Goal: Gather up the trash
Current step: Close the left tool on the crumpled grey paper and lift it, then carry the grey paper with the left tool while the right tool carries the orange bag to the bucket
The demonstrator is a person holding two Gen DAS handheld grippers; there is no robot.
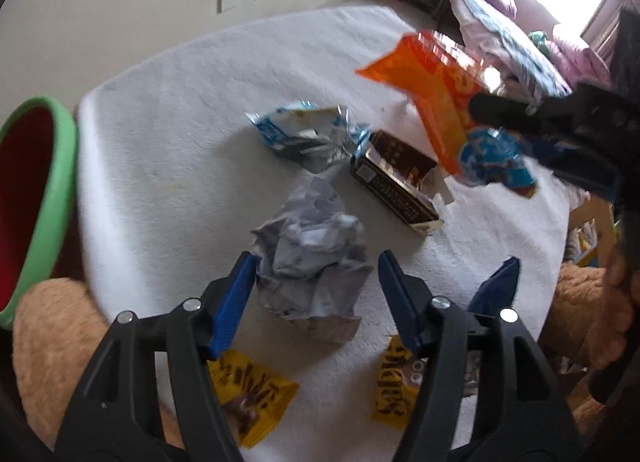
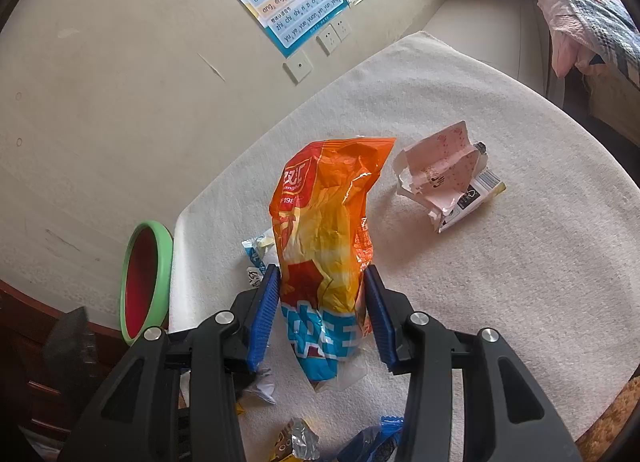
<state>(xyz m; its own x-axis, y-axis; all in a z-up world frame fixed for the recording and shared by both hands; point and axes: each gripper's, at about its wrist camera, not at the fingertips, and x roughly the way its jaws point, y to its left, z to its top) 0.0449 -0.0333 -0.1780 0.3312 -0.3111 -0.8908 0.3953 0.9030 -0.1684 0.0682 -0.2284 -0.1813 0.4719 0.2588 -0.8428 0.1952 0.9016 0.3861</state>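
Right wrist view shows the right gripper (image 2: 322, 310) with its blue pads set around the lower part of an orange snack bag (image 2: 324, 230); the bag stands between the pads and is lifted above the white cloth-covered table (image 2: 520, 282), so the tongs hold it. At the left edge of the table there is a green bin (image 2: 164, 286) with a red inside; its opening is turned toward the camera, and I cannot tell if anything lies in it. Farther on the cloth, well apart from the bag, lies a crumpled pink carton (image 2: 444, 178). Left wrist view shows the left gripper (image 1: 316, 274) with its tongs wide apart, one finger on each side of a crumpled grey paper ball (image 1: 312, 266) that rests on the cloth; the pads do not press it. Beyond the ball lie a silver and blue wrapper (image 1: 308, 134) and a dark brown box (image 1: 396, 178), near each other. Close under the gripper, two yellow candy wrappers (image 1: 252, 394) lie on the table. In this view the green bin (image 1: 60, 190) is at the left border, just beside the table edge, and the orange snack bag (image 1: 436, 94) hangs in the air at the upper right, held in the right gripper (image 1: 500, 118).
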